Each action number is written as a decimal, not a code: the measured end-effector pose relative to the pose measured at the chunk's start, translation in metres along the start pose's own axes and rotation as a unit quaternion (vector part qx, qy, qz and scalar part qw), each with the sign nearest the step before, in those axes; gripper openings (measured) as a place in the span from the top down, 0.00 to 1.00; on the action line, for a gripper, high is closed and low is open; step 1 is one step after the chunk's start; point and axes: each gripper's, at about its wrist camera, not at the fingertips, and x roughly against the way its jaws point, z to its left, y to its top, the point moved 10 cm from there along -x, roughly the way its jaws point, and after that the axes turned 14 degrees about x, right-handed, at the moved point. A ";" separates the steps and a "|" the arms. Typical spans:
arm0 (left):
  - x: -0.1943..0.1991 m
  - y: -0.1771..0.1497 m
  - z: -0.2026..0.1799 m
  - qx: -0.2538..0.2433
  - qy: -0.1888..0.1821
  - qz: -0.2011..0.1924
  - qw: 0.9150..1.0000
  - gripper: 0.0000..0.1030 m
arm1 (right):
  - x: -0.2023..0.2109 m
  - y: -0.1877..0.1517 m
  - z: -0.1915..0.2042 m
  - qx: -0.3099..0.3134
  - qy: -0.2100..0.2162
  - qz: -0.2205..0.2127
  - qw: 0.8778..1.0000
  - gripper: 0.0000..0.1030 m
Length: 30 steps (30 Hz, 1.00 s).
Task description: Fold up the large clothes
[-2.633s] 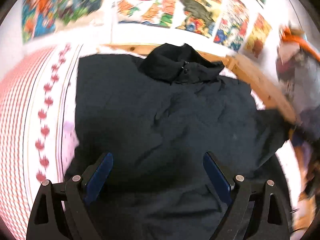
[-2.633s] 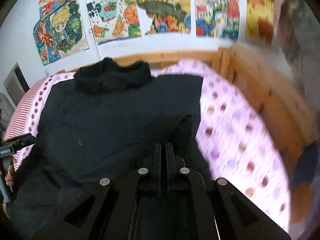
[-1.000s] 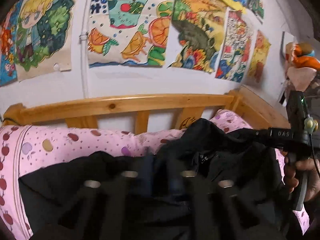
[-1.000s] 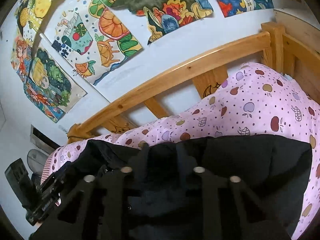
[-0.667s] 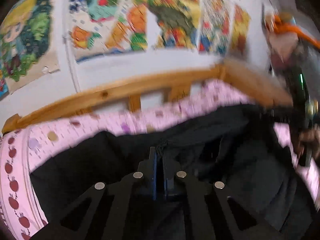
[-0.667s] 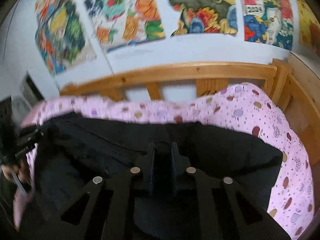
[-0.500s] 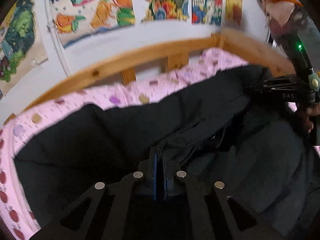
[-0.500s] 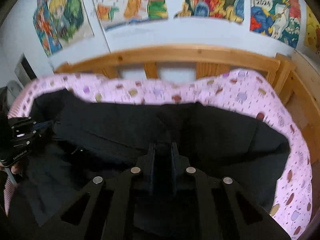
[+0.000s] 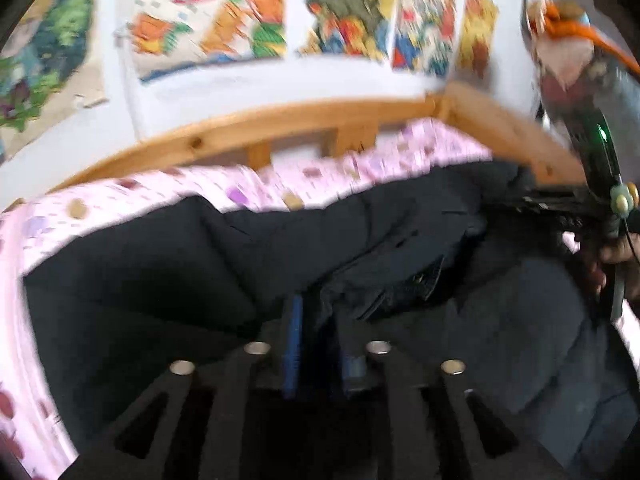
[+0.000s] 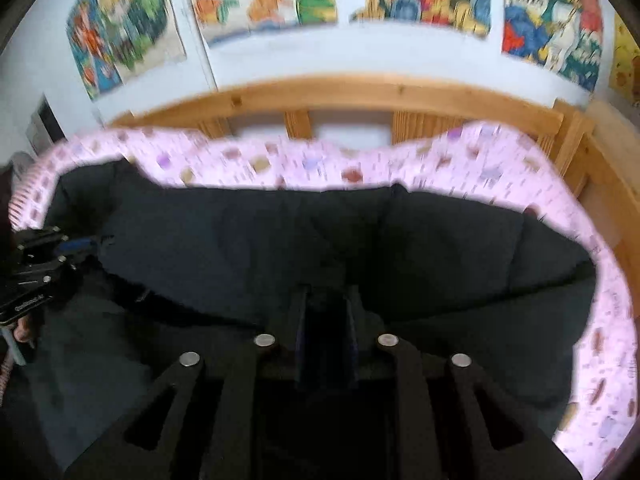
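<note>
Right wrist view: folded black jacket (image 10: 248,240) lies lengthwise along headboard (image 10: 360,94).

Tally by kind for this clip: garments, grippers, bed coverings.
Jacket: 1
Grippers: 2, left gripper, right gripper
Sheet: 1
Total: 4

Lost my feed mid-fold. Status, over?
Left tool and right tool: jaws just been opening, fabric between both. Black jacket doubled over on pink bedsheet. No obstruction seen.
</note>
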 end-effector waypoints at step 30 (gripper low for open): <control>-0.055 -0.017 -0.022 -0.018 0.026 0.048 0.998 0.79 | -0.053 0.000 0.048 0.008 0.086 0.010 0.996 0.62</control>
